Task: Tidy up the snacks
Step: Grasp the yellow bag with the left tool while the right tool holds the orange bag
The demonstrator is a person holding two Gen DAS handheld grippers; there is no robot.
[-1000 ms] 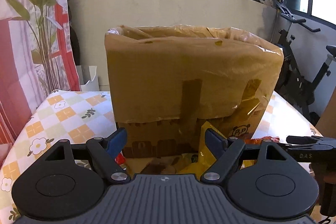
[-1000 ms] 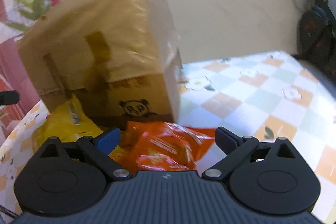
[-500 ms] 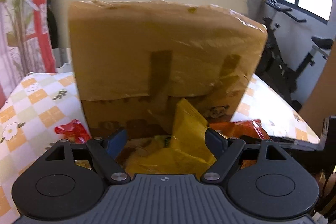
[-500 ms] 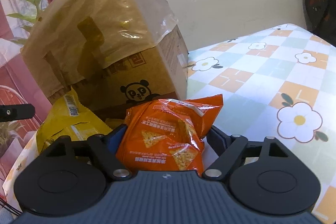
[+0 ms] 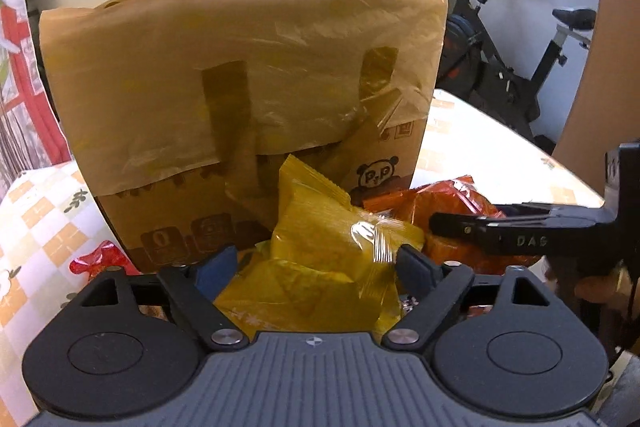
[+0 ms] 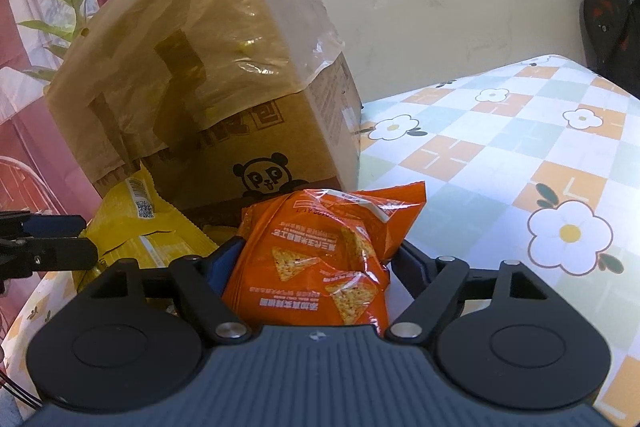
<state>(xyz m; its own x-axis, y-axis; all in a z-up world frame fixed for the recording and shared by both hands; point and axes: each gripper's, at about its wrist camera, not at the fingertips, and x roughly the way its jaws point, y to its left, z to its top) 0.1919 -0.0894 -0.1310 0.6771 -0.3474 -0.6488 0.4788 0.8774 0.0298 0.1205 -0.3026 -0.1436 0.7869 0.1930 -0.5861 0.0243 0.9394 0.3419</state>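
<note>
A tall cardboard box [image 5: 240, 115] lined with a yellowish plastic bag stands on the table; it also shows in the right wrist view [image 6: 224, 87]. A yellow snack bag [image 5: 320, 259] lies between the fingers of my left gripper [image 5: 316, 263], which is open around it. An orange chip bag [image 6: 328, 259] lies between the fingers of my right gripper [image 6: 316, 259], also open around it. The orange bag [image 5: 452, 203] and the right gripper show at the right of the left wrist view. The yellow bag [image 6: 148, 235] shows at the left of the right wrist view.
A red snack packet [image 5: 100, 259] lies on the checkered flower tablecloth [image 6: 520, 155] left of the box. An exercise bike [image 5: 520, 67] stands beyond the table's right side. A curtain and a plant [image 6: 60, 7] are at the left.
Both grippers have moved forward and down over the snacks. The yellow bag now sits between the left fingers and the orange bag between the right fingers. The box looms closer.
</note>
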